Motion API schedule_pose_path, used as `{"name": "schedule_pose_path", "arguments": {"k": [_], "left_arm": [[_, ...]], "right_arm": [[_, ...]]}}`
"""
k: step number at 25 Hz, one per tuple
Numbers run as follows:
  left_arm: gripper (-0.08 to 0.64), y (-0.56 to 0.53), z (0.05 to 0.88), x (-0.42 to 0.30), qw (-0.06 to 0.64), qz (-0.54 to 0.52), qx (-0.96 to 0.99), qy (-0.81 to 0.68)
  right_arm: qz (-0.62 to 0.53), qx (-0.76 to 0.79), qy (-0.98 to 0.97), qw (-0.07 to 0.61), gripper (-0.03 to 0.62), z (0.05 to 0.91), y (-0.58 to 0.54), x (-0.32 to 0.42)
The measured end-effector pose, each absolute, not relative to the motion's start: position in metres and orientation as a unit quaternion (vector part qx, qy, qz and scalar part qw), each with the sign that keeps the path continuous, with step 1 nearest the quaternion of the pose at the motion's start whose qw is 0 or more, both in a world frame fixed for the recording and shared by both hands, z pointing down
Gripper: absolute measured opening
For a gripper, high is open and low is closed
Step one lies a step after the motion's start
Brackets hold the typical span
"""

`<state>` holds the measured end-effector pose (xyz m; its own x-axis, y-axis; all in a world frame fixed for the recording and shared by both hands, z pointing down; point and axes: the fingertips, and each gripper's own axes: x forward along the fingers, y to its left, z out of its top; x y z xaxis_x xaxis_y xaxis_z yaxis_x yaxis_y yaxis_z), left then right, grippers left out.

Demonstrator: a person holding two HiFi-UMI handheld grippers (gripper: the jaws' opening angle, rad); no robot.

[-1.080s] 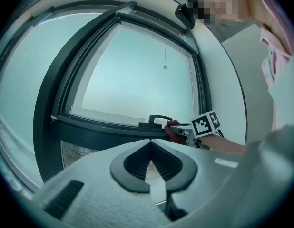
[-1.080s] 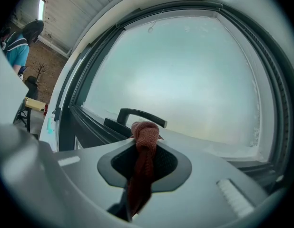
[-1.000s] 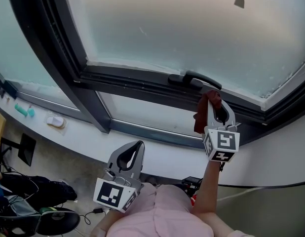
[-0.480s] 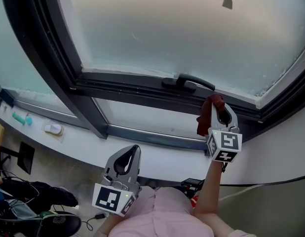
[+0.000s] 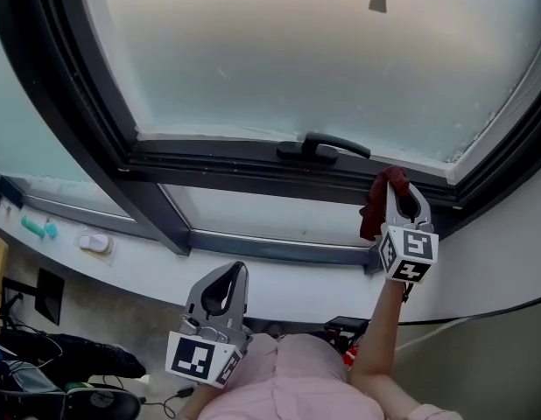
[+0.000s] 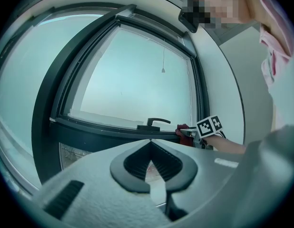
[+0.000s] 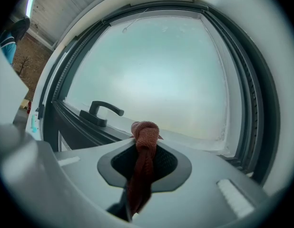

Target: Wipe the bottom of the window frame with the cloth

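On the pale sill (image 5: 122, 265) at 9 o'clock of the head view lie a teal object (image 5: 36, 227) and a small white one (image 5: 94, 241). The left gripper (image 5: 238, 271) hangs at 7 o'clock, below the sill and well apart from the glass; in its own view the left gripper (image 6: 149, 142) has its jaws pressed together with nothing between them. The dark bottom rail of the window frame (image 5: 244, 163) runs across the middle, with a black handle (image 5: 326, 147) at its centre. At 4 o'clock of the handle the right gripper (image 5: 395, 185) reaches up to the rail near the frame's corner, its jaws pinching a knotted red cloth (image 5: 373, 206); whether the knot (image 7: 145, 129) touches the rail cannot be told.
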<state>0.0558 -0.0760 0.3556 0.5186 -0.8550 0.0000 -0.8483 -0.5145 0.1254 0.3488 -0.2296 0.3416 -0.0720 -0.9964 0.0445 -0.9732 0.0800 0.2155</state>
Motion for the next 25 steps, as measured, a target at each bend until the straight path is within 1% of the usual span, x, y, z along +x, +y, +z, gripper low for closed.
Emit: {"name": "schedule_pose_path", "arguments": {"k": [17,25], "left_arm": [[-0.005,-0.076,0.355,0.061,0.058,-0.030,0.875,-0.481],[-0.005,-0.079,0.357,0.069,0.058,-0.029,0.874,-0.481]], "right_arm": [[-0.042,0.729,-0.677,0.094,0.063,0.341,-0.220,0.427],[-0.041,0.738,-0.668,0.090,0.063,0.342,-0.219,0.447]]}}
